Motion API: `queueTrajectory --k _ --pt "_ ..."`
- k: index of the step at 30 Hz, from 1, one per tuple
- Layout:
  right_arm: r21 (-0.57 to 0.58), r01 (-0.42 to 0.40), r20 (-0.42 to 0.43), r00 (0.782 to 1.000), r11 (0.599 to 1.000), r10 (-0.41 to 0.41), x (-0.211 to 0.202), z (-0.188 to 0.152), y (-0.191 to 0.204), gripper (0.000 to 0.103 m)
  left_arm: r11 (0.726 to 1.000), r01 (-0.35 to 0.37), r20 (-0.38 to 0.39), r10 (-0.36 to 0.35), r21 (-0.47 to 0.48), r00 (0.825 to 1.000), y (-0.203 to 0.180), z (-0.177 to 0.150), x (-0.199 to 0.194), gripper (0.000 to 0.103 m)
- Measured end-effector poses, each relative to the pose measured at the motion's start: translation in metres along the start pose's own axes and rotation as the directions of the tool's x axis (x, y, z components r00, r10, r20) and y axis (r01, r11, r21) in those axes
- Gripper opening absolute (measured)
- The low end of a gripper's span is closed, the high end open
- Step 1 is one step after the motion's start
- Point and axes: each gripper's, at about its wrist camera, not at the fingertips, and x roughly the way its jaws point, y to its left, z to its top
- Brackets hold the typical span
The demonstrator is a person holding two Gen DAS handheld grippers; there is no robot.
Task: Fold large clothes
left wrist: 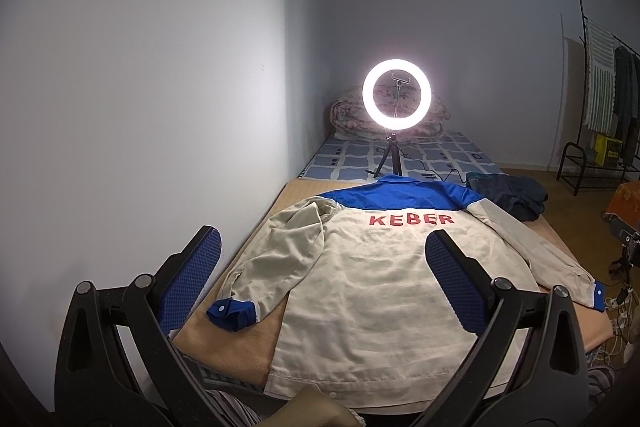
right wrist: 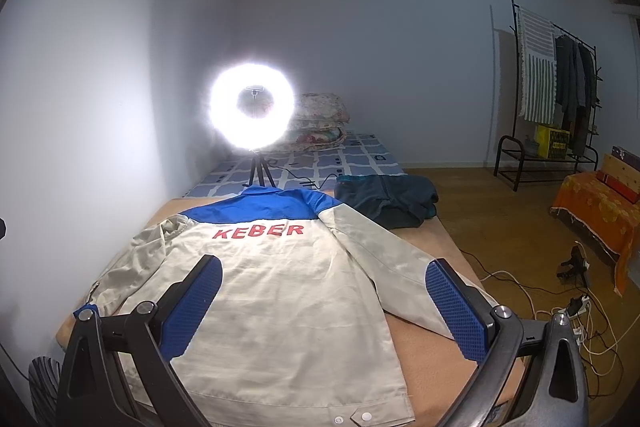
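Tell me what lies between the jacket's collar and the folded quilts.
The ring light on its tripod, standing on the checked sheet with its cable; clearest in the left wrist view.

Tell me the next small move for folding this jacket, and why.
Probably bring the left gripper down onto the left sleeve. The jacket lies back-up and flat, both sleeves out, and both grippers' jaws are open and empty, the right gripper too.

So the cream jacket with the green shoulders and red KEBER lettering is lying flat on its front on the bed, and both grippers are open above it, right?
Nearly. The shoulders are blue, not green, as both wrist views show. The rest holds: the jacket lies flat, back up, with red KEBER lettering, on the bed, and the left gripper and right gripper are both open above it.
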Motion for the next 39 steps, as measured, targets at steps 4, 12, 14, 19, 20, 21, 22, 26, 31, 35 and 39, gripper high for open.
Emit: queueTrajectory --k 4,12,14,19,20,21,22,26,31,35,39 --pt "-0.003 0.0 -0.002 1.0 1.0 0.0 0.001 0.0 0.0 0.103 1.0 -0.003 0.001 0.003 0.0 1.0 -0.001 0.001 0.001 0.103" --pt "-0.005 0.0 -0.002 1.0 1.0 0.0 0.001 0.001 0.002 0.103 1.0 -0.004 0.002 0.004 0.001 1.0 0.001 -0.002 0.002 0.103" --pt "-0.008 0.0 -0.003 1.0 1.0 0.0 0.001 0.001 0.004 0.103 1.0 -0.005 0.003 0.005 0.002 1.0 0.001 -0.003 0.002 0.103" --pt "-0.01 -0.004 -0.006 1.0 1.0 0.004 0.002 0.001 0.004 0.103 1.0 -0.006 0.0 0.006 0.001 1.0 0.006 -0.005 0.003 0.103" --pt "-0.01 -0.005 -0.007 1.0 1.0 0.005 0.002 0.001 0.005 0.103 1.0 -0.005 0.0 0.005 0.0 1.0 0.006 -0.006 0.003 0.103" --pt "-0.012 -0.007 -0.008 1.0 1.0 0.007 0.004 0.001 0.006 0.103 1.0 -0.004 0.002 0.004 0.0 1.0 0.005 -0.006 0.002 0.103" --pt "-0.015 -0.008 -0.01 1.0 1.0 0.008 0.006 0.002 0.008 0.103 1.0 -0.005 -0.001 0.005 0.0 1.0 0.006 -0.006 0.003 0.103" --pt "-0.022 -0.013 -0.014 1.0 1.0 0.013 0.01 0.003 0.013 0.103 1.0 -0.009 -0.004 0.009 0.001 1.0 0.014 -0.009 0.007 0.103" --pt "-0.028 -0.024 -0.018 1.0 0.999 0.023 0.015 0.005 0.02 0.103 1.0 -0.016 -0.016 0.016 0.003 1.0 0.021 -0.012 0.014 0.103" --pt "-0.038 -0.031 -0.015 0.999 0.999 0.031 0.018 0.008 0.029 0.103 1.0 -0.02 -0.028 0.02 0.004 0.999 0.021 -0.011 0.017 0.103" --pt "-0.055 -0.046 -0.018 0.999 0.997 0.045 0.022 0.01 0.04 0.103 0.999 -0.033 -0.035 0.033 -0.004 0.999 0.028 -0.012 0.019 0.103"
